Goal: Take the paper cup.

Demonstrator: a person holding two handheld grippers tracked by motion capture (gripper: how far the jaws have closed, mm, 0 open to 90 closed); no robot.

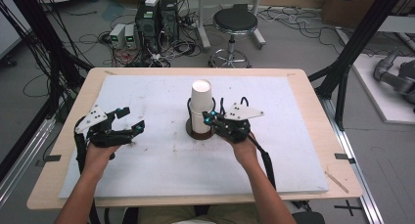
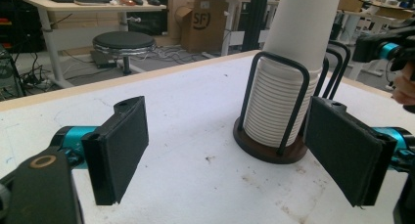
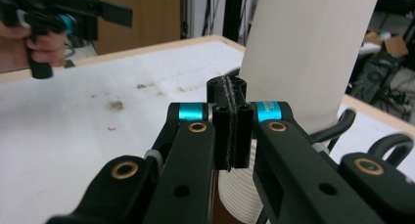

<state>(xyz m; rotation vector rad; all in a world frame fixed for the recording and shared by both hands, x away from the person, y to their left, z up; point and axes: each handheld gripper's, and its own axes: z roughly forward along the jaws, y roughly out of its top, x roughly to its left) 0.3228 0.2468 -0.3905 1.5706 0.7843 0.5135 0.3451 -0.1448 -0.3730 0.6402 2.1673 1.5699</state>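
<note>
Surface [image 1: 147, 175]: white sheet, stained, on a wooden top.
Cup stack [image 1: 201, 104]: tall white stack, upright mid-surface in a black wire holder [image 2: 279, 111] on a dark round base.
Left gripper [image 1: 131, 119]: jaws spread wide, empty, left of the stack.
Right gripper [image 1: 209, 119]: jaws pressed together, empty, just beside the stack's lower part.

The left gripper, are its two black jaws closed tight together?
No, in the left gripper view the left gripper has its jaws spread wide apart, with bare white table between them.
</note>
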